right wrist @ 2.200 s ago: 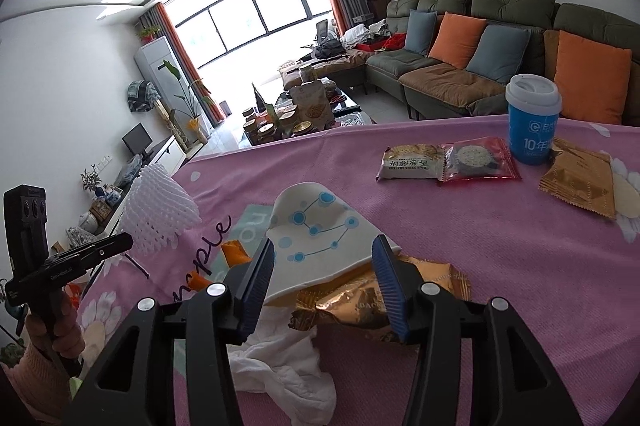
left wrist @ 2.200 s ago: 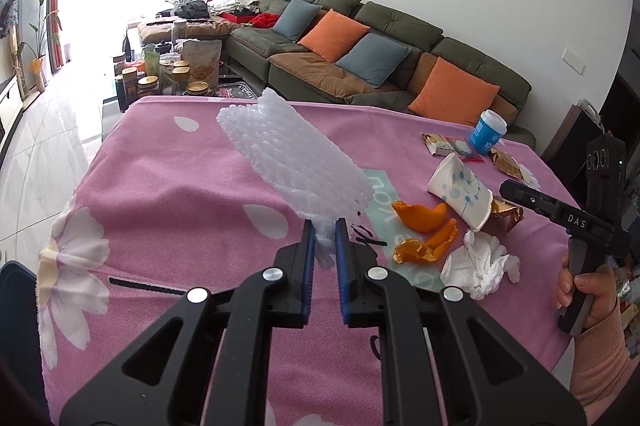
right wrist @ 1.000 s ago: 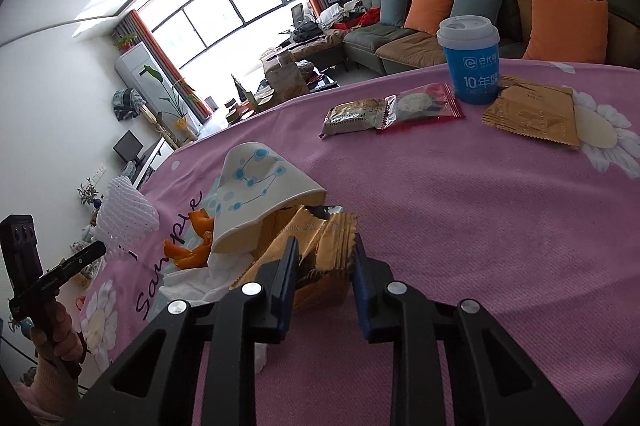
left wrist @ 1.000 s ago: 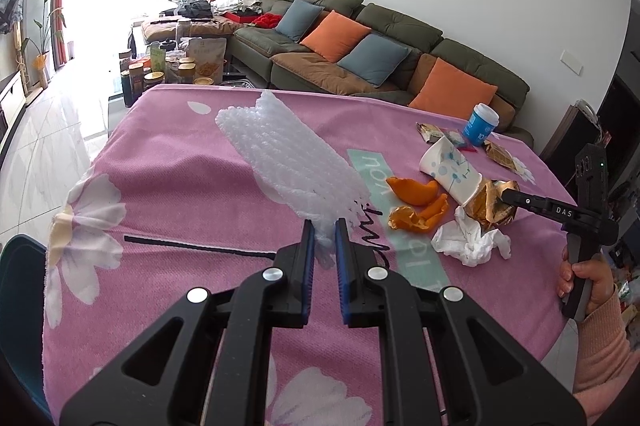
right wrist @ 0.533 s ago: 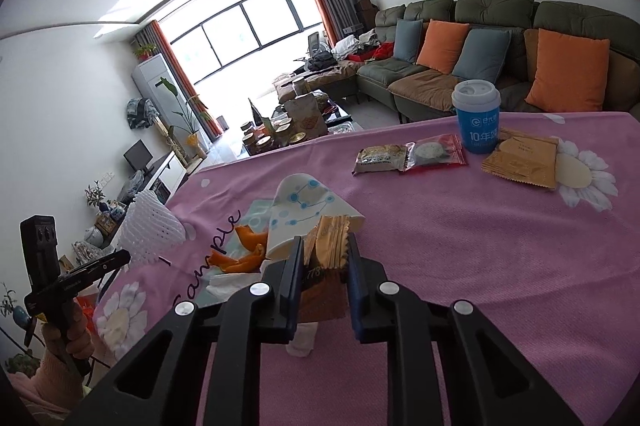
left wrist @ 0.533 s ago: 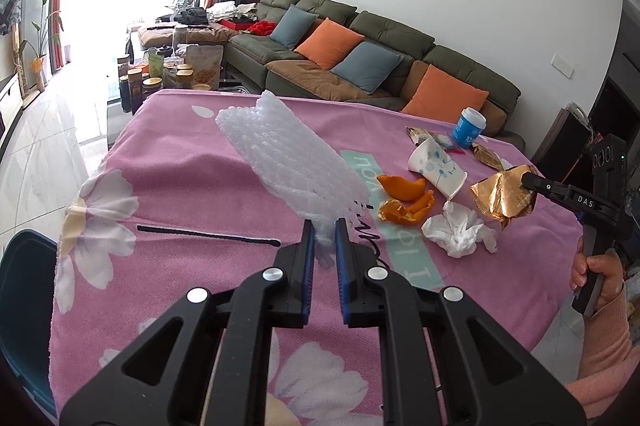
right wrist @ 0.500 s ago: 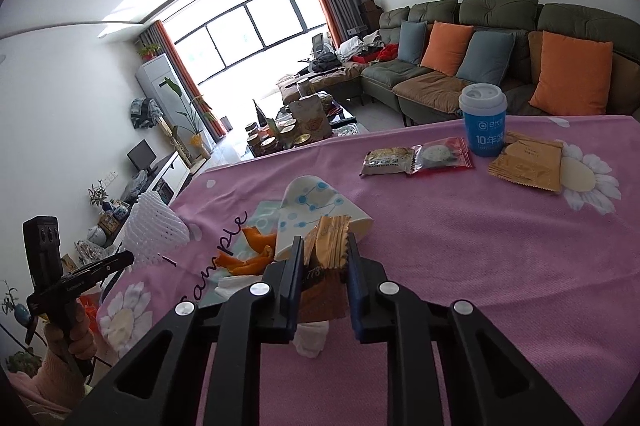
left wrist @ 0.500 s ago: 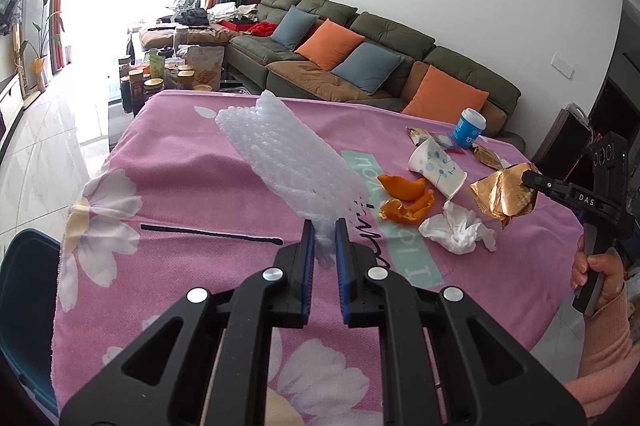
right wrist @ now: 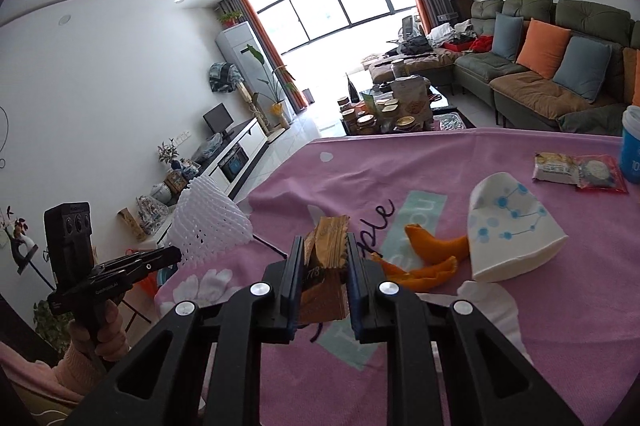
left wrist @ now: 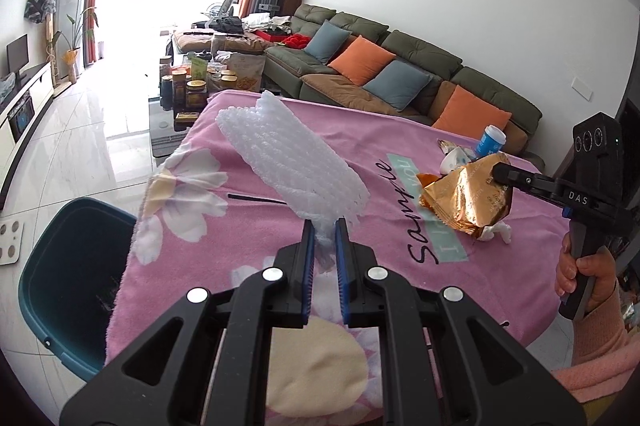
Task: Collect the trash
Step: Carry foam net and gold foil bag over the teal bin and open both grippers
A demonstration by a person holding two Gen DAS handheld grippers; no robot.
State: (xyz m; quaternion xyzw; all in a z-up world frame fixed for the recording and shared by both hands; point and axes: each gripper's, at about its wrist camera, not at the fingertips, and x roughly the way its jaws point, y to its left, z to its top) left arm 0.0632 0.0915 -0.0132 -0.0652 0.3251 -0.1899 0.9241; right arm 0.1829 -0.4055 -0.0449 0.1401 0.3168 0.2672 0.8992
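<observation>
Your left gripper was clenched on the narrow end of the white foam net, held above the table near its left edge; the net's long axis ran straight away from the fingers, widening toward the far edge. Beside that edge stood the teal bin on the floor. Your right gripper pinched the gold snack wrapper upright, raised over the table's middle, crimped edge pointing up. On the cloth beyond lay the orange peel and the tipped paper cup
</observation>
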